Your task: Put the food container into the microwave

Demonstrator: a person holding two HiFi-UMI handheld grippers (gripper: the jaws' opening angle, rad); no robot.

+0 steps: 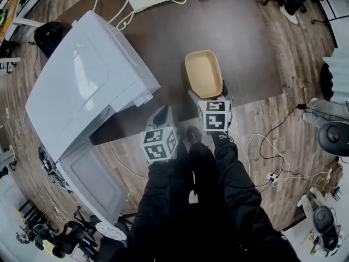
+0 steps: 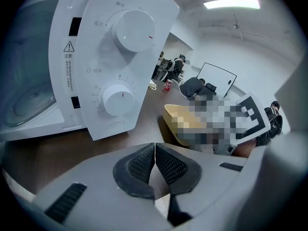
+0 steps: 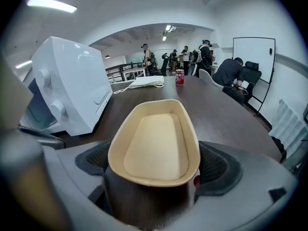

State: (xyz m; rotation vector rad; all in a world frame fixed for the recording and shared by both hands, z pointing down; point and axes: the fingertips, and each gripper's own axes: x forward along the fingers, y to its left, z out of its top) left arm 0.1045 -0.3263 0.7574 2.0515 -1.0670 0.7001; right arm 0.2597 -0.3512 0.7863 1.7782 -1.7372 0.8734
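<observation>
Early going, by the look of it. Finds the microwave [image 1: 82,86] with its door [image 1: 92,182] swung open and what looks like the glass plate [image 2: 26,102] inside, nothing seen on it, so no opening left to do. Still has the food container [image 1: 203,73] out on the dark worktop [image 1: 174,31], empty and upright, to the right of the microwave and apart from it. Left to do, as a judgement: closing on the container, lifting it, carrying it left into the open cavity, setting it down, letting go.

Places the right gripper [image 1: 209,94] at the container's near end, jaws spread wide, one pad [image 3: 91,160] on each side, just beside the walls. No clear sign of pinching, and no lift off the worktop. Sets the container squarely between those jaws, its long axis pointing away. Shows the left gripper [image 2: 155,170] clenched on nothing, pads [image 2: 142,167] pressed together, low before the microwave's control panel [image 2: 120,57], with the container off to its right.
</observation>
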